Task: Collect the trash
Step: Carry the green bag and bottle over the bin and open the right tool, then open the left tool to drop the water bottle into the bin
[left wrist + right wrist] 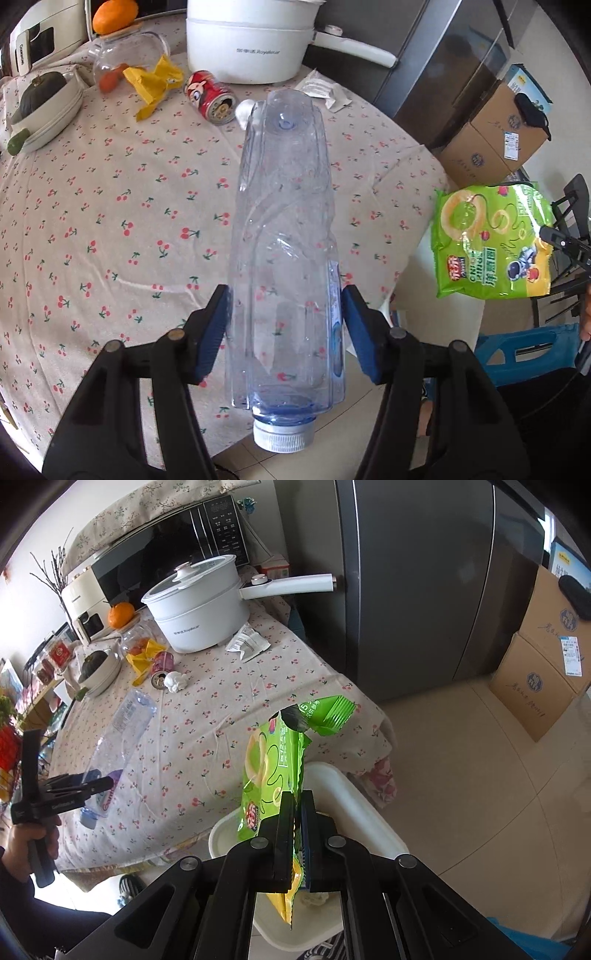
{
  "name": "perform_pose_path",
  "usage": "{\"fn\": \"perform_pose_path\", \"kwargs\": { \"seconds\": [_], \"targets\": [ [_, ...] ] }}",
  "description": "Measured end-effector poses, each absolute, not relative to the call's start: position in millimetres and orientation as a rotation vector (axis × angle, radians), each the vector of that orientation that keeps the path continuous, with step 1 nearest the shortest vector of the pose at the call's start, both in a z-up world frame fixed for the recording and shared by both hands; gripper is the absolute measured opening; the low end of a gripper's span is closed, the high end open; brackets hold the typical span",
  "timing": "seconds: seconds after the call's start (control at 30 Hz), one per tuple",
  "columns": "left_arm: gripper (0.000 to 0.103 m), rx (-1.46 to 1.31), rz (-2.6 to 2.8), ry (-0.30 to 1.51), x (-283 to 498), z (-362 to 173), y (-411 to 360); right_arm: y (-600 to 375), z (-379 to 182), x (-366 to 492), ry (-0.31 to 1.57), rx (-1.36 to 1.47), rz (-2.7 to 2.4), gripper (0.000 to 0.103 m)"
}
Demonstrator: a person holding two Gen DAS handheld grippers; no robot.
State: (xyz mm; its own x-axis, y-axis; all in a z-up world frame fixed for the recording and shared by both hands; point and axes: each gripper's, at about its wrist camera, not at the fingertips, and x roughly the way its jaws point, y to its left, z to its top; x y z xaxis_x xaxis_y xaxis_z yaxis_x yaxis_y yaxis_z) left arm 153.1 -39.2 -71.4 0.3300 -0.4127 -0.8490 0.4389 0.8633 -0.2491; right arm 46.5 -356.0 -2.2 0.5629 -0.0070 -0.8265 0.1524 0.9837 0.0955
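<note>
Right gripper [299, 812] clamping green snack bag [273, 760] over white bin [369, 805] | left gripper [284, 332] pinching clear plastic bottle [284, 236] above cherry-print tablecloth [110, 221] | we are judging: bag drop next, bottle following.

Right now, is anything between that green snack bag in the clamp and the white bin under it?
Nothing visible. The right gripper holds the green snack bag directly over the open white bin beside the table, with only air between them. The plastic bottle in the left gripper is off to the side.
</note>
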Motion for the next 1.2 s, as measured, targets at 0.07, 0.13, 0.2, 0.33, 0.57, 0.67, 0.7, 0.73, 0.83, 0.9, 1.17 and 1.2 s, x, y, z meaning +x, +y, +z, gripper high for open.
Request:
{"fn": "perform_pose_path", "kwargs": {
  "seconds": [0.07,0.13,0.2,0.33,0.57,0.67,0.7,0.73,0.83,0.9,1.17,1.2],
  "targets": [
    [0.062,0.032,-0.624,1.094,140.5,-61.6,-53.5,-359.7,-2.7,42.6,0.978,0.142,-0.114,0.004],
    [0.063,0.037,-0.698,1.103,126.6,-56.8,-69.8,-363.4,-5.4,39.9,0.996,0.123,-0.136,0.004],
    [0.063,0.047,-0.768,1.128,113.2,-57.8,-89.6,-368.3,-11.0,38.5,1.025,0.121,-0.154,0.004],
    [0.063,0.108,-0.864,1.197,91.7,-73.7,-132.3,-378.8,-26.1,35.4,1.089,0.117,-0.193,0.004],
    [0.064,0.265,-0.931,1.317,67.5,-109.2,-195.0,-397.3,-48.2,28.7,1.180,0.151,-0.243,0.007],
    [0.064,0.302,-0.938,1.349,62.0,-118.9,-211.8,-406.8,-52.1,27.0,1.196,0.199,-0.258,0.018],
    [0.064,0.305,-0.936,1.356,62.3,-121.8,-215.9,-408.0,-51.8,26.8,1.194,0.199,-0.262,0.023],
    [0.064,0.308,-0.932,1.362,64.1,-123.6,-220.0,-409.7,-51.0,26.0,1.191,0.194,-0.272,0.026],
    [0.064,0.313,-0.922,1.374,69.3,-127.3,-229.2,-413.8,-47.0,24.6,1.175,0.191,-0.288,0.037],
    [0.063,0.317,-0.917,1.373,72.4,-128.1,-233.4,-416.1,-44.6,24.3,1.167,0.204,-0.285,0.040],
    [0.082,0.356,-0.888,1.292,74.4,-121.1,-244.3,-419.0,-44.3,26.2,1.161,0.211,-0.282,0.046],
    [0.084,0.362,-0.881,1.273,74.6,-118.2,-241.1,-419.3,-44.0,26.0,1.158,0.212,-0.282,0.049]
  ]
}}
